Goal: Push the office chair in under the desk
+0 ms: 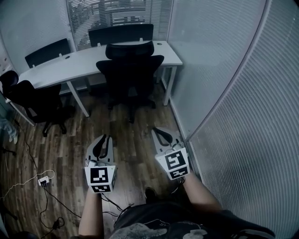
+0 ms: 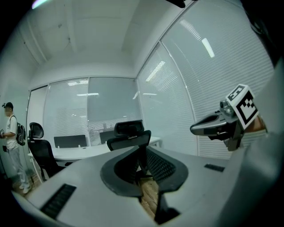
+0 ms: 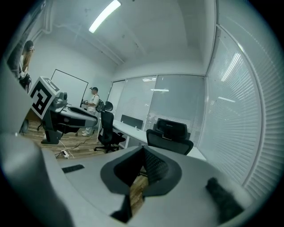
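1. Head view: the black mesh office chair (image 1: 130, 70) stands right against the long white counter (image 1: 70, 63).
2. Left tongs (image 1: 105, 138) and right tongs (image 1: 159, 131) hover well short of it, both closed, empty.

Small office with a dark wood-plank floor (image 1: 135, 140). Well ahead of the left gripper (image 1: 103, 141) and the right gripper (image 1: 158, 132), a long white desk (image 1: 70, 63) runs along the far side. Two dark divider panels (image 1: 120, 32) stand behind it, with a window covered by slatted blinds (image 1: 117, 14) beyond. A pale ribbed wall (image 1: 243, 116) rises just right of the right gripper. Ahead and left of the left gripper stands a black swivel chair (image 1: 37, 100). Left of that gripper, a white power strip (image 1: 43, 181) and thin cables lie on the floor. A long light strip (image 3: 104, 15) glows on the white ceiling.
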The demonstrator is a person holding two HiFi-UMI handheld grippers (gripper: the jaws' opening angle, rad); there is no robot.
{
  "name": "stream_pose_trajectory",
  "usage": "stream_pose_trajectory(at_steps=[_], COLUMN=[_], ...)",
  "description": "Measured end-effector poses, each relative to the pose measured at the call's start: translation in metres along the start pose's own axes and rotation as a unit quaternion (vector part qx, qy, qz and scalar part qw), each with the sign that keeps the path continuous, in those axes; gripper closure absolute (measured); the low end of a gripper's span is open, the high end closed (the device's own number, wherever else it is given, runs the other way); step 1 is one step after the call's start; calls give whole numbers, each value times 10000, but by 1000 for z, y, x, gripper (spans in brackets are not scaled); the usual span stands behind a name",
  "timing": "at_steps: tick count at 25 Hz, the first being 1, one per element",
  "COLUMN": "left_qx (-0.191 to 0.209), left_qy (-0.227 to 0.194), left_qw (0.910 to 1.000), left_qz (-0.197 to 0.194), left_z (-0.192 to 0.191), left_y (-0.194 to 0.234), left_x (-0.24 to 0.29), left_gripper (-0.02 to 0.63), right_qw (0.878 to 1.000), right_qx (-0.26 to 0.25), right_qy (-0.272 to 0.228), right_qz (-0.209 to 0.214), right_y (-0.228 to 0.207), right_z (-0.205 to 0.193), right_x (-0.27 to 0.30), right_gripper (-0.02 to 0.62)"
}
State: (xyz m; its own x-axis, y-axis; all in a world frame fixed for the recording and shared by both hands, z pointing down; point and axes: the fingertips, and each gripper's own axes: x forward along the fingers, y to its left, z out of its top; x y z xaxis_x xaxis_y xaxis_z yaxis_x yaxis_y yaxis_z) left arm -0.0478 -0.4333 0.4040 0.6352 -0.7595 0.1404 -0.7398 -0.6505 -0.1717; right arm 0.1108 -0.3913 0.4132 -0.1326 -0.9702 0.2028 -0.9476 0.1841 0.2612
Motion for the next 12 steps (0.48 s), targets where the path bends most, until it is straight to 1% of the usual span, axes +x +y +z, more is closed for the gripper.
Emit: stream_pose_trajectory(at_steps=[8,12], left_qx=[-30,-57], left_qy=[38,75], left_qw=[9999,9998], left_qz=[-117,-156], left_z=[-12,-19], left_y=[-13,-21], left_x=[-50,-70], left_gripper=[549,549], right_qw=[9998,9998], right_qx=[-115,187], right_qy=[137,82], right_qz=[6,-45], right_y=[39,49], right_z=[-7,-8], right_x=[-41,-58], right_gripper=[572,572])
